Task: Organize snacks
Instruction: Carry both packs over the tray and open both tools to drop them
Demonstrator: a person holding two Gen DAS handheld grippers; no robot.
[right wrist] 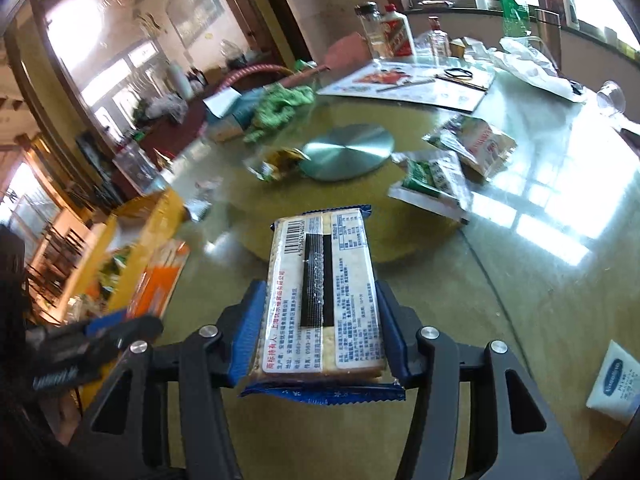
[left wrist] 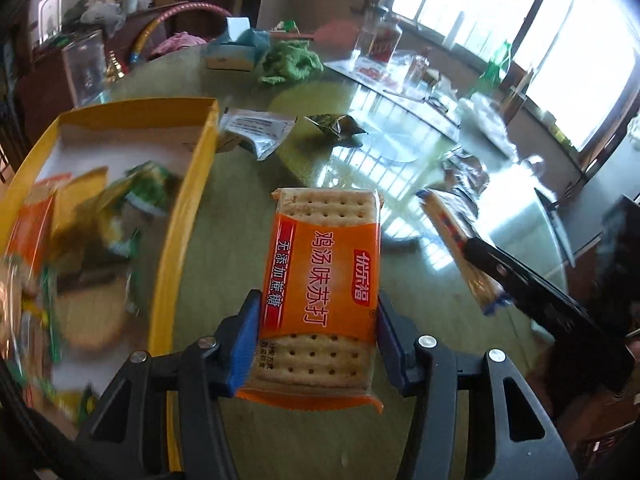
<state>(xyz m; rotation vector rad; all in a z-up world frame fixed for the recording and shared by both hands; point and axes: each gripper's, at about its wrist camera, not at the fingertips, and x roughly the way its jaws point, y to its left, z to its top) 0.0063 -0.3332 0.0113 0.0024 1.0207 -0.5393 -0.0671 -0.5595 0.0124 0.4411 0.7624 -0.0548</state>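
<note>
My left gripper (left wrist: 318,320) is shut on an orange soda-cracker pack (left wrist: 324,264), held above the table just right of the yellow box (left wrist: 188,184). The box holds several blurred snack packs (left wrist: 100,240). My right gripper (right wrist: 320,330) is shut on a blue-edged cracker pack (right wrist: 322,292), label side up. That pack also shows in the left wrist view (left wrist: 460,248), with the right gripper at the right. The left gripper (right wrist: 100,332) with its orange pack (right wrist: 158,276) shows at the left of the right wrist view, beside the yellow box (right wrist: 148,216).
Loose snack packs lie on the round glass table: a silver one (left wrist: 256,132), a green-gold one (left wrist: 336,126), two near the metal turntable hub (right wrist: 348,152), and a white sachet (right wrist: 614,384). A tissue box (left wrist: 236,50), green cloth (left wrist: 292,60) and bottles (right wrist: 396,32) stand farther back.
</note>
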